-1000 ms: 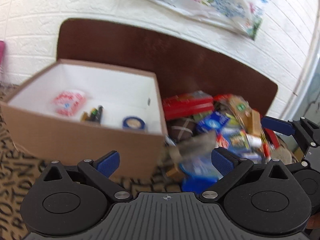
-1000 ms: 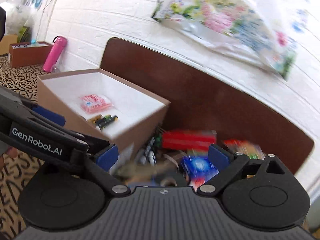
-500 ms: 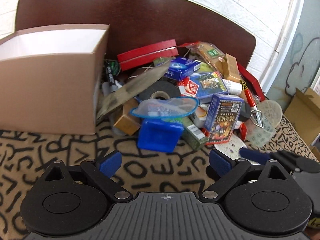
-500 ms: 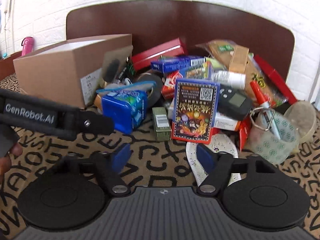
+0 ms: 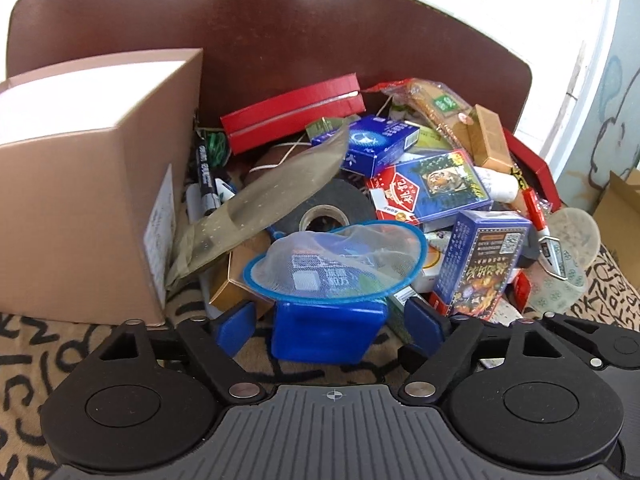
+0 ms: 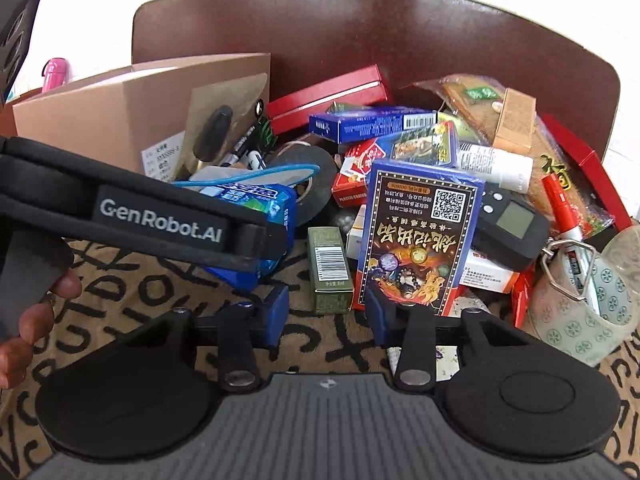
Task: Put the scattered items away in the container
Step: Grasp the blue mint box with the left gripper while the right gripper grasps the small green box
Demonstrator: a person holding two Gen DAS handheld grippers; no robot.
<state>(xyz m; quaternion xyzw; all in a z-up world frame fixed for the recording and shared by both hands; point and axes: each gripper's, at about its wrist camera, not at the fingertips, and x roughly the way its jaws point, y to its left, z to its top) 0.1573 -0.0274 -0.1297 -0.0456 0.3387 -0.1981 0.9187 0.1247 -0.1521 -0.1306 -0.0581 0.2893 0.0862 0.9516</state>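
A brown cardboard box (image 5: 80, 184) stands at the left, also in the right wrist view (image 6: 120, 120). A pile of scattered items lies to its right. My left gripper (image 5: 332, 326) is open with its blue pads on either side of a blue packet (image 5: 328, 336) that lies under a blue-rimmed mesh net (image 5: 336, 260). My right gripper (image 6: 326, 312) is open, its tips on either side of a small green box (image 6: 330, 272), beside a dark card box (image 6: 416, 240). The left gripper's body (image 6: 160, 220) crosses the right wrist view.
The pile holds a black tape roll (image 5: 320, 208), a red box (image 5: 292, 116), blue card boxes (image 5: 432, 188), a black timer (image 6: 512, 228), a red marker (image 6: 560, 208) and clear patterned tape (image 6: 580, 312). A brown chair back (image 5: 320, 40) stands behind. The cloth (image 6: 160, 312) is patterned.
Both grippers came down from above the box and moved in low toward the pile. The left pads now flank the blue packet; the right pads have narrowed around the green box.
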